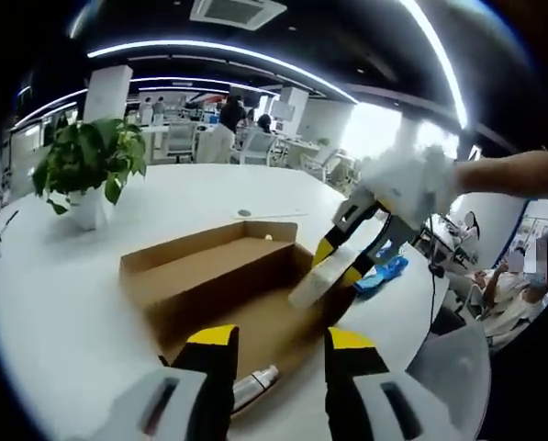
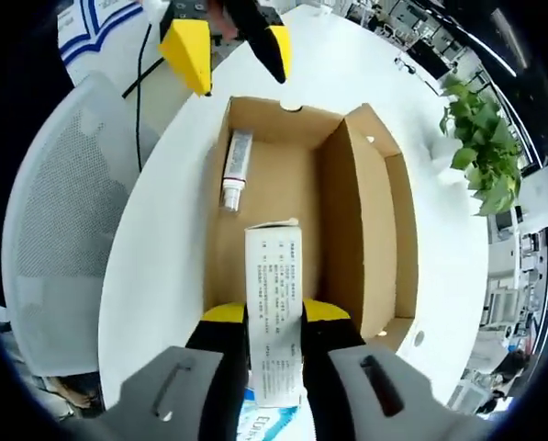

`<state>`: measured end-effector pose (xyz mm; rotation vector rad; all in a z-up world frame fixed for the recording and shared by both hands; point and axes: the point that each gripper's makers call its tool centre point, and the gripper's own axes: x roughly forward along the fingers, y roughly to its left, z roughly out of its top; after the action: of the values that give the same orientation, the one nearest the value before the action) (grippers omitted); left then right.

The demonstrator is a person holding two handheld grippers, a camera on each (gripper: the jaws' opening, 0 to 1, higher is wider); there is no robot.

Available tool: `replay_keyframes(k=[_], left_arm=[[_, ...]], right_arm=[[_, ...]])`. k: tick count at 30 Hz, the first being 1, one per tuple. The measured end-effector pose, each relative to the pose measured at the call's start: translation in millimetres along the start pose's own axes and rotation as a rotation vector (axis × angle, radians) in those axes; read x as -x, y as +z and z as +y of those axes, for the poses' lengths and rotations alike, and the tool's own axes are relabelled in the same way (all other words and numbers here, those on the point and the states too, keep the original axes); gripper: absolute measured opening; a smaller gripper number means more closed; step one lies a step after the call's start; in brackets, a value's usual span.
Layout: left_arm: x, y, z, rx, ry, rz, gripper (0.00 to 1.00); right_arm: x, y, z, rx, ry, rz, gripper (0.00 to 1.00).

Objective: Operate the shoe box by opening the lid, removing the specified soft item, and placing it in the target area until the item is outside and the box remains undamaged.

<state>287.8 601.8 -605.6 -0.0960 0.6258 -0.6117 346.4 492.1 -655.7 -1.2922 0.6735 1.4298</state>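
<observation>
Left gripper [image 1: 280,354]: grey body with slots, black fingers [image 1: 214,367], yellow tips. Right gripper [image 2: 274,326]: same build. Person's hand [image 1: 411,184] wears white glove.

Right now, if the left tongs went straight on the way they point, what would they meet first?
Probably the tube lying in the open shoe box, just ahead between the open left tongs; depth is hard to judge.

A round white surface [image 1: 62,303] carries an open cardboard shoe box [image 1: 209,276] near its middle. A potted green plant [image 1: 85,170] stands on the far left, well apart from the box. A blue packet [image 1: 381,274] lies right of the box.
</observation>
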Motion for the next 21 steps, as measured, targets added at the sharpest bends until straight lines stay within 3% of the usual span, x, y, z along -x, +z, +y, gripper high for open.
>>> replay_keyframes(k=[8, 21], left_arm=[[-6, 4.2, -13.6, -0.021, -0.029, 0.008, 0.38], [-13, 16.1, -31.3, -0.051, -0.051, 0.007, 0.38]], right_arm=[[27, -16.3, 4, 0.019, -0.054, 0.026, 0.18], [54, -78.8, 27, -0.025, -0.086, 0.099, 0.18]])
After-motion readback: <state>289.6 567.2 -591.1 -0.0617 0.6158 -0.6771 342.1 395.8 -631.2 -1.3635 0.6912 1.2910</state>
